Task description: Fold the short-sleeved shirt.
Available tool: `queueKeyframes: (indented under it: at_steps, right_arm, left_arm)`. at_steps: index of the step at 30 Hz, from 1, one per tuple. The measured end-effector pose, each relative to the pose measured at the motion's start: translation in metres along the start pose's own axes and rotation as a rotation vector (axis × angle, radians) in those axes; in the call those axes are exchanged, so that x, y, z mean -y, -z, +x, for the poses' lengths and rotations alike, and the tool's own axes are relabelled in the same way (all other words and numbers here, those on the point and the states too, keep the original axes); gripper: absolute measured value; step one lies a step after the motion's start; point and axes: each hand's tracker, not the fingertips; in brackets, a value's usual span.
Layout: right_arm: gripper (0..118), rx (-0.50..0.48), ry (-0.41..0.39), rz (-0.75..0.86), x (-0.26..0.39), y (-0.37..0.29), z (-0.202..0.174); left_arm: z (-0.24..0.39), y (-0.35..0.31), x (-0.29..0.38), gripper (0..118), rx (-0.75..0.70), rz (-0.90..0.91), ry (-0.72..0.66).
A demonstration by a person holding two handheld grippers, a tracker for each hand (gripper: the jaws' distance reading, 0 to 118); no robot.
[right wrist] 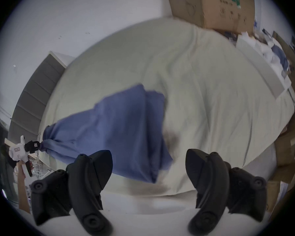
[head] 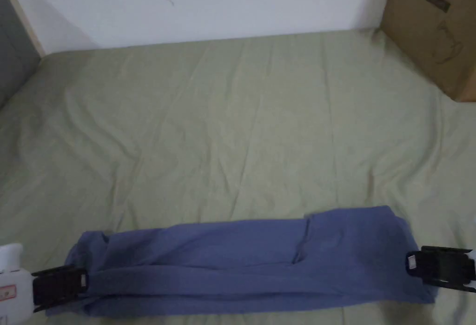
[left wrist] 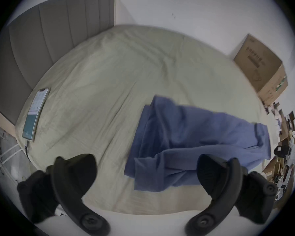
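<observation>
The limp, light blue shirt (head: 241, 261), folded long on the bed (head: 232, 121), is best taken at its ends; left gripper (left wrist: 146, 173) and right gripper (right wrist: 149, 168) are spread wide, empty

My matt black plastic left gripper (left wrist: 146, 175) faces a soft, matt blue cloth shirt (head: 260, 258) on a creased, pale green cotton-like bedsheet (head: 232, 130).
</observation>
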Motion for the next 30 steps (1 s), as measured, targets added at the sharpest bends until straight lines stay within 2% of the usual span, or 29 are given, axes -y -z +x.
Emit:
queueKeyframes:
  at_steps: [3,4,5,6,7,8,9,10,12,14,17,20,23,24,25,26,27,28,30]
  right_arm:
    - [88,-0.020,-0.077,0.128,-0.006,-0.020,-0.038]
    - [77,-0.050,-0.109,0.171,-0.006,-0.024,-0.052]
    - [50,-0.077,-0.141,0.208,-0.005,-0.027,-0.067]
    - [28,-0.078,-0.161,0.231,-0.002,-0.029,-0.086]
    - [12,-0.072,-0.181,0.251,0.000,-0.027,-0.101]
    - [7,-0.091,-0.191,0.270,0.005,-0.025,-0.118]
    - [5,-0.123,-0.202,0.265,0.008,-0.022,-0.134]
    - [0,-0.150,-0.213,0.251,0.010,-0.013,-0.142]
    - [0,-0.161,-0.243,0.228,0.019,-0.002,-0.170]
    - [0,-0.187,-0.285,0.193,0.027,0.008,-0.190]
    - [0,-0.229,-0.306,0.135,0.035,0.022,-0.215]
    - [0,-0.242,-0.328,0.099,0.041,0.033,-0.233]
    - [0,-0.248,-0.361,0.077,0.044,0.040,-0.246]
    - [0,-0.247,-0.365,0.071,0.045,0.041,-0.250]
    - [0,-0.248,-0.370,0.064,0.045,0.041,-0.252]
    - [0,-0.250,-0.375,0.060,0.046,0.041,-0.256]
    - [0,-0.247,-0.378,0.055,0.047,0.041,-0.259]
    - [0,-0.247,-0.381,0.051,0.047,0.041,-0.260]
    - [0,-0.234,-0.399,0.045,0.047,0.043,-0.261]
  left_arm:
    - [0.004,-0.012,-0.006,115,0.039,-0.013,-0.014]
    - [0.007,-0.015,-0.006,115,0.045,-0.011,-0.007]
    - [0.009,-0.018,-0.007,113,0.050,0.002,0.007]
    - [0.010,-0.019,-0.006,103,0.076,0.004,0.020]
    - [0.006,-0.013,-0.003,78,0.096,0.006,0.020]
    - [0.003,-0.009,0.000,27,0.117,0.011,0.002]
    - [-0.001,-0.006,0.003,5,0.119,0.006,-0.012]
    - [-0.004,-0.005,0.006,4,0.116,0.013,-0.028]
    - [-0.020,-0.006,0.010,4,0.107,0.010,-0.077]
    - [-0.033,-0.013,0.015,2,0.168,0.056,-0.142]
    - [-0.048,-0.027,0.009,2,0.262,0.090,-0.238]
    - [-0.066,-0.029,-0.007,3,0.292,0.122,-0.239]
    - [-0.078,-0.011,-0.023,6,0.379,0.066,-0.269]
    - [-0.084,0.000,-0.026,16,0.423,0.031,-0.280]
    - [-0.088,0.013,-0.029,37,0.460,-0.012,-0.285]
    - [-0.091,0.028,-0.031,80,0.468,-0.063,-0.295]
    - [-0.097,0.044,-0.033,111,0.468,-0.112,-0.291]
    - [-0.099,0.050,-0.029,117,0.498,-0.099,-0.303]
    - [-0.103,0.067,-0.027,114,0.476,-0.091,-0.296]
